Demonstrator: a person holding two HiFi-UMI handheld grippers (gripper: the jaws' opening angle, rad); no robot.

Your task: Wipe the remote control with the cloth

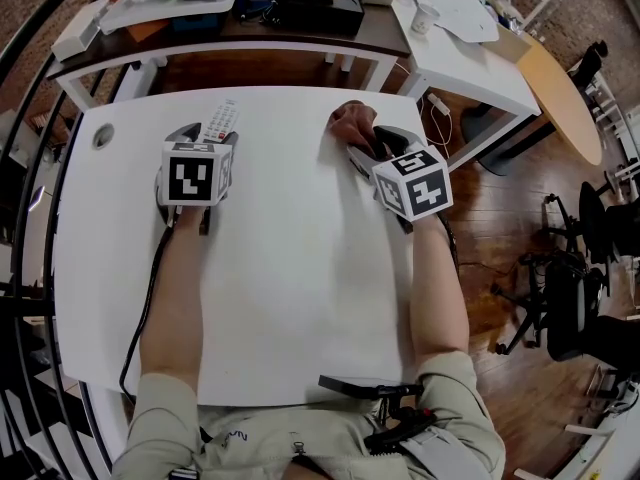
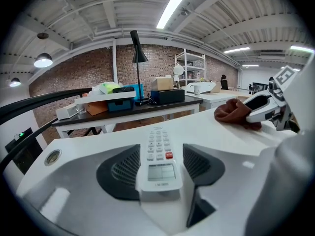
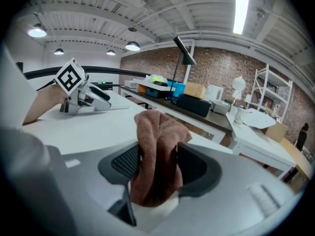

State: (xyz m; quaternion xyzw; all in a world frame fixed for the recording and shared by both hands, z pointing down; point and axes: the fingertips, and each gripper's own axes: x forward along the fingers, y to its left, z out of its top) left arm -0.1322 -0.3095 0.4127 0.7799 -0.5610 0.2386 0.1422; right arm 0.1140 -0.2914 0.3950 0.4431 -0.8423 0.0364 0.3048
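A white remote control lies lengthwise on the white table, its near end between the jaws of my left gripper. A thin gap shows beside the remote at the right pad, so the gripper is open around it. A brown cloth stands bunched between the jaws of my right gripper. It brushes both pads, which stand wide and do not squeeze it. The cloth also shows far right in the left gripper view.
A cable grommet sits at the table's far left corner. Behind the table a dark desk holds trays and boxes. A white side table with a cup is at the back right. An office chair stands on the floor to the right.
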